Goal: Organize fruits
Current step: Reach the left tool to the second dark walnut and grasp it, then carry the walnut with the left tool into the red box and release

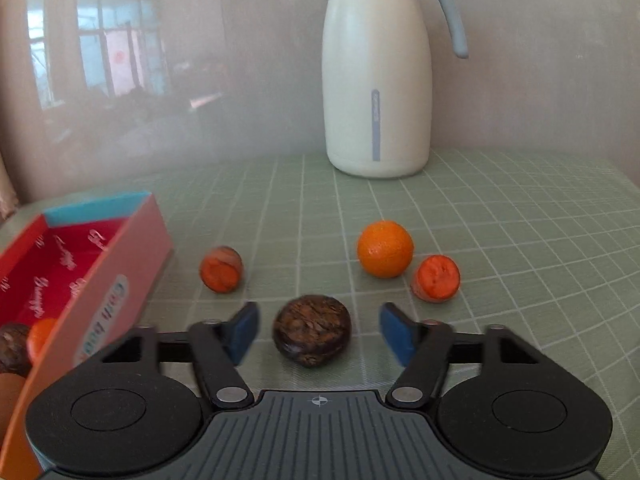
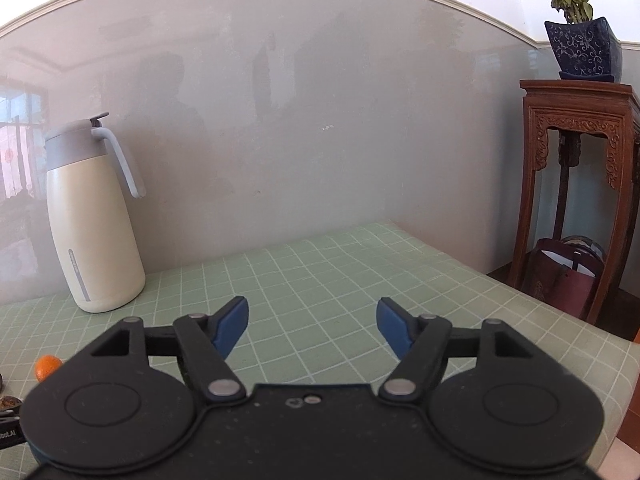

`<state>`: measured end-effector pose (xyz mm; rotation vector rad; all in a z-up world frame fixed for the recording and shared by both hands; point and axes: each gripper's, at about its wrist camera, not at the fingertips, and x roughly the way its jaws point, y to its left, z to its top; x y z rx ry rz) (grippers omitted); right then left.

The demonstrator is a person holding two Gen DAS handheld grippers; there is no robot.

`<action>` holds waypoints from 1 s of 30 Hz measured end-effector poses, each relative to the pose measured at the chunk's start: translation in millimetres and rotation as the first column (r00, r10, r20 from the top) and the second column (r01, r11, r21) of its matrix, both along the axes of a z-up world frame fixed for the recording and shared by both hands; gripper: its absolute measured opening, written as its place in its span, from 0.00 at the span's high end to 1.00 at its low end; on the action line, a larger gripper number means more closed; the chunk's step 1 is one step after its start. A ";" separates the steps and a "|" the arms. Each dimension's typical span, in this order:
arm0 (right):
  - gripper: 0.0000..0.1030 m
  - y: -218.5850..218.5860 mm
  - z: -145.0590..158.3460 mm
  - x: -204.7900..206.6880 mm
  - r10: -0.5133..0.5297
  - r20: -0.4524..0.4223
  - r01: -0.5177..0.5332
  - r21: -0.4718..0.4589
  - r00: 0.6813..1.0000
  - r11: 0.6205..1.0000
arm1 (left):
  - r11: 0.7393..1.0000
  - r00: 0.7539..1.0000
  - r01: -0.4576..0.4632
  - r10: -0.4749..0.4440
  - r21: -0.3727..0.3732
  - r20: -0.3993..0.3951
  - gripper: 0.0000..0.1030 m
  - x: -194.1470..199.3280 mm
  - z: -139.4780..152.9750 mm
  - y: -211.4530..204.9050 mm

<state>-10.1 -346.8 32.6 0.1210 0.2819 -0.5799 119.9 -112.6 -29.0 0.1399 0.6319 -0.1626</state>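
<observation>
A pale green tablecloth [image 1: 500,216] with a white grid covers the table, which stands against a glossy grey wall. In the left wrist view, nearest the camera, the left gripper [image 1: 318,330] is partly spread, its blue pads on either side of a dark brown, rough-skinned fruit [image 1: 312,330] that lies on the cloth; a gap shows on both sides, so the pads do not touch it. At nine o'clock from that fruit sits an open box [image 1: 120,264] with pink outer walls and a red lining; a dark fruit, an orange one and a brownish one show in its near corner. Farther out, at eleven o'clock, an orange-fleshed cut fruit [image 1: 221,269] lies near the box, and at one o'clock a whole orange [image 1: 385,249] lies just beside another cut orange-fleshed piece [image 1: 436,279]. Beyond them, at twelve o'clock by the wall, stands a cream jug [image 1: 376,92] with a grey-blue lid and handle. In the right wrist view the right gripper [image 2: 312,326] hangs over bare cloth with its jaws moderately wide and nothing between them; at two o'clock, off the table, a carved wooden stand [image 2: 580,184] carries a blue potted plant [image 2: 584,46].
</observation>
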 end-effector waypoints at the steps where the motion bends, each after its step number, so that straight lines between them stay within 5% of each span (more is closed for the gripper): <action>1: 0.30 0.0 -0.3 -0.1 0.001 0.000 -0.001 0.000 1.000 1.000 | 1.000 1.000 -0.004 0.004 0.002 -0.007 0.51 1.0 -1.7 -0.7; 4: 0.30 -0.6 -1.2 -1.5 0.006 -0.004 -0.006 0.005 1.000 1.000 | 1.000 1.000 0.001 -0.001 -0.003 -0.010 0.57 0.3 -1.4 -2.0; 18: 0.30 5.0 -2.4 3.4 0.022 -0.030 -0.022 0.001 0.999 1.000 | 0.999 0.999 -0.022 0.023 -0.027 0.043 0.57 -9.2 10.1 7.4; 30: 0.30 21.8 -3.5 10.5 0.060 -0.043 -0.060 -0.012 0.997 0.998 | 0.994 0.975 -0.112 0.112 -0.009 0.191 0.57 -27.0 34.9 40.6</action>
